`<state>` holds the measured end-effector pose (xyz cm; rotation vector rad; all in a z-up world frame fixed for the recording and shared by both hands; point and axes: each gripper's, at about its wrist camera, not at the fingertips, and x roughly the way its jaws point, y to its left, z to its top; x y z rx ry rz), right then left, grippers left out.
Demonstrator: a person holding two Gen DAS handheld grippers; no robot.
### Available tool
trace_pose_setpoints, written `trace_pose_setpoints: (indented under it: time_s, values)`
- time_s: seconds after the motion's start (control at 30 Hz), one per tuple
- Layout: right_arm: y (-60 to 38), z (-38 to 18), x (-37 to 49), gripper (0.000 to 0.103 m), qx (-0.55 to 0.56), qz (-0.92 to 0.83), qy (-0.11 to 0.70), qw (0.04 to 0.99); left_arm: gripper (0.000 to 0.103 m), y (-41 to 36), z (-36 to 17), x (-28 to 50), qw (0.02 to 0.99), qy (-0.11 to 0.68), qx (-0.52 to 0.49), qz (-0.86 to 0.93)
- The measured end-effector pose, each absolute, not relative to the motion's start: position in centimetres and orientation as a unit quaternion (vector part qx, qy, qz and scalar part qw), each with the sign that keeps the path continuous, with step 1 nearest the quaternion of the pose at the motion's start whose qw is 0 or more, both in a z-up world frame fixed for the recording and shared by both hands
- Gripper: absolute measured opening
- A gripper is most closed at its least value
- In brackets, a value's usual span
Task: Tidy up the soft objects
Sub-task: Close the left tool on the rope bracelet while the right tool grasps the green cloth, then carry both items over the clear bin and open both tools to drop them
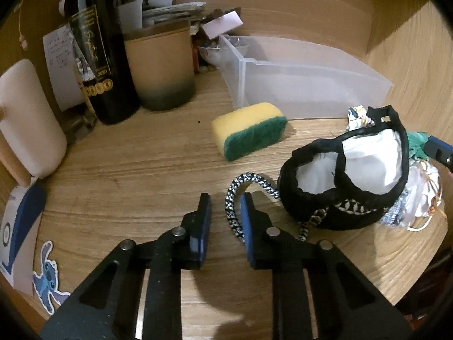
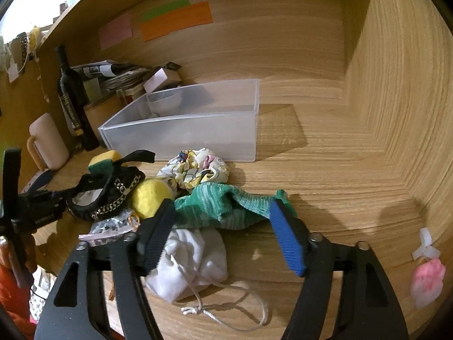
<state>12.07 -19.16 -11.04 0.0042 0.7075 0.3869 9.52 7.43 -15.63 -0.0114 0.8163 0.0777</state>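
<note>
A pile of soft things lies on the wooden desk. A black pouch with white lining (image 1: 348, 181) (image 2: 104, 195) trails a black-and-white cord (image 1: 235, 215). My left gripper (image 1: 225, 204) straddles that cord, its jaws narrowly apart and not closed on it. A yellow-green sponge (image 1: 249, 130) lies beyond it. My right gripper (image 2: 223, 212) is open around a green knitted cloth (image 2: 226, 206). A white drawstring bag (image 2: 195, 263), a yellow ball (image 2: 150, 195) and a patterned cloth (image 2: 195, 170) lie close by.
A clear plastic bin (image 2: 184, 130) (image 1: 305, 82) stands at the back against the wooden wall. A dark bottle (image 1: 96, 51), a tan jar (image 1: 161, 68), a white mug (image 1: 25, 119) and papers crowd the left. A pink object (image 2: 427, 283) lies at the right.
</note>
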Motion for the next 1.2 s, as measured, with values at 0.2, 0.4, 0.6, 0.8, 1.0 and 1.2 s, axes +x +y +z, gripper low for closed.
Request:
trace_pose_setpoints:
  time_s: [0.2,0.4,0.6,0.8,1.0,1.2]
  values:
    - [-18.6,-11.5,13.4,0.082,-0.008,0.177,0.365,0.914,0.009,7.2,-15.6,9.7,0.916,0.401,0.001,0.018]
    - [-18.5,-12.1,14.3,0.033,-0.007,0.198,0.393,0.898,0.006,7.6,-15.8,9.9,0.917,0.400,0.001,0.007]
    - [-18.4,-11.8,13.6,0.018,-0.013,0.190,0.374,0.908,0.006,8.6,-15.4,9.1,0.924,0.382,-0.004,0.023]
    - [-19.3,-9.4,13.0,0.017,-0.012,0.173,0.328,0.928,0.006,9.1,-12.7,8.2,0.941,0.338,0.006,0.034]
    - [-20.0,-6.8,12.2,0.017,0.000,0.170,0.286,0.943,0.006,9.1,-9.0,8.2,0.958,0.285,0.007,0.022]
    - [-19.3,-4.6,12.9,0.017,0.001,0.183,0.252,0.950,0.006,8.5,-5.6,10.1,0.972,0.236,-0.007,-0.003]
